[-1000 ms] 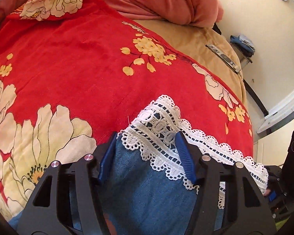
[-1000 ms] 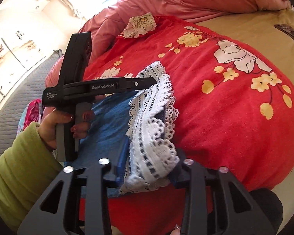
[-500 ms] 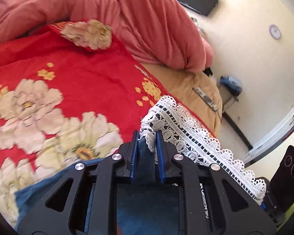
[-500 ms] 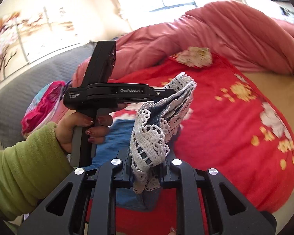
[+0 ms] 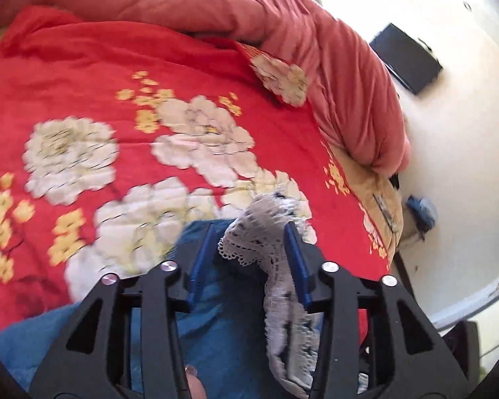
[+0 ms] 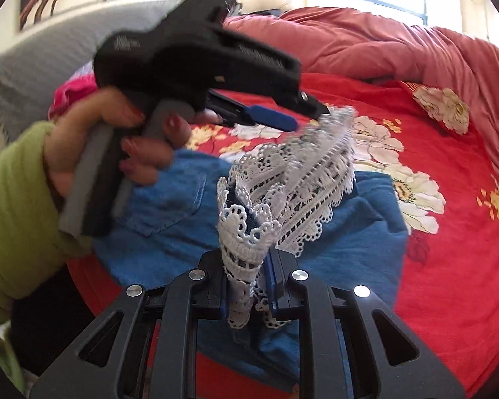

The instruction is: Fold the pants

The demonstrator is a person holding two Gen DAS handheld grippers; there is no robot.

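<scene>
Blue denim pants [image 6: 359, 242] with a white lace hem [image 6: 302, 179] lie folded over on a red floral quilt. My right gripper [image 6: 249, 256] is shut on a bunch of that lace and holds it up above the denim. In the right wrist view a hand in a green sleeve carries my left gripper [image 6: 311, 118], its tips at the far end of the raised lace. In the left wrist view the left gripper [image 5: 249, 229] has its jaws opening. The lace hem [image 5: 266, 226] sits loosely between the blue pads [image 5: 296, 266] and leans on the right one, over the denim [image 5: 223, 332].
The red quilt [image 5: 99, 76] covers most of the bed, and a bunched pink duvet [image 5: 282, 16] lies along its far side. A grey headboard [image 6: 50, 50] and a pink cloth [image 6: 70, 93] are at the left. The bed's tan edge [image 5: 379, 193] drops off at the right.
Both grippers have swung the lace hem across over the denim. The left jaws went from parted to shut on the hem and now stand parted again. The right jaws closed on the lace.
</scene>
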